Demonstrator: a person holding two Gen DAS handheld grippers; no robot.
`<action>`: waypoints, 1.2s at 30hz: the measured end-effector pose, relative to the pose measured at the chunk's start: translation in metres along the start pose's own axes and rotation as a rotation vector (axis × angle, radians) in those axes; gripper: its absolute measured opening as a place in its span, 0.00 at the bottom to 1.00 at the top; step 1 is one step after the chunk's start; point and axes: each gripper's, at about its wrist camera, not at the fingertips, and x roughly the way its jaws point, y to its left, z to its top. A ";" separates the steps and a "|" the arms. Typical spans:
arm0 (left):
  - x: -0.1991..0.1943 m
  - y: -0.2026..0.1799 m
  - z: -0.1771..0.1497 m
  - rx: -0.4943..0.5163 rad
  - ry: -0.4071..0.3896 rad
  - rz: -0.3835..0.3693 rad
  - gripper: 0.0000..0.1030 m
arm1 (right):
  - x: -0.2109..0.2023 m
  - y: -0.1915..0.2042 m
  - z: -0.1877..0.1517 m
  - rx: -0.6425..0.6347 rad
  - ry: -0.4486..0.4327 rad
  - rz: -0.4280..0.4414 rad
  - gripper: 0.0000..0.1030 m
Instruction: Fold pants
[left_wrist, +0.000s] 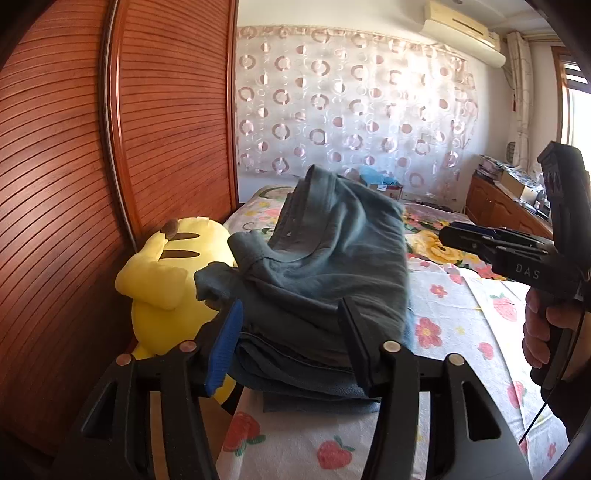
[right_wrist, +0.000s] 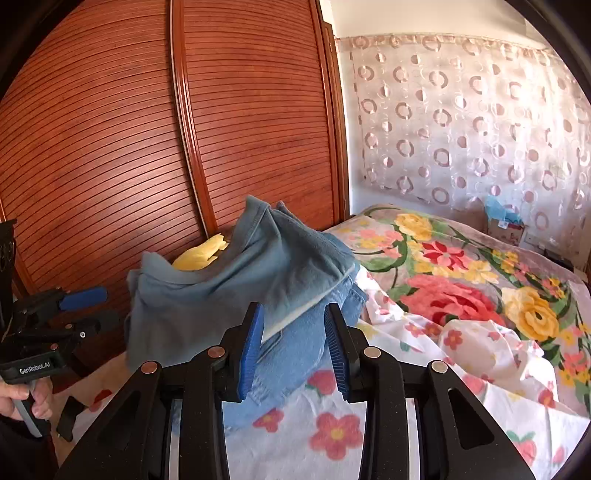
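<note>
Near the bed's (right_wrist: 332, 435) left edge the pants (right_wrist: 229, 295) sit heaped: soft, floppy denim, best pinched at a hem. Left gripper (left_wrist: 291, 343) and right gripper (right_wrist: 291, 350) gape, empty.

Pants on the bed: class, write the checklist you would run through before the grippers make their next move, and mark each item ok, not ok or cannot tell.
1. Pants lie on the bed: ok.
2. Fold is neat: not ok, the top layer is humped and rumpled.
3. Left gripper open, fingers either side of the stack's near edge: ok.
4. Right gripper open and gripping nothing: ok.
5. Yellow plush toy clear of the pants: not ok, it sits right against them.
6. Bottom layers flat: cannot tell, hidden.
</note>
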 end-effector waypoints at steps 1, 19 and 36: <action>-0.003 0.000 -0.001 0.002 -0.004 -0.004 0.68 | -0.005 0.002 -0.002 0.000 -0.005 -0.003 0.34; -0.042 -0.033 -0.008 0.045 -0.030 -0.083 0.84 | -0.077 0.028 -0.033 0.035 -0.034 -0.047 0.34; -0.060 -0.091 -0.011 0.087 -0.034 -0.145 0.84 | -0.156 0.044 -0.067 0.120 -0.050 -0.229 0.54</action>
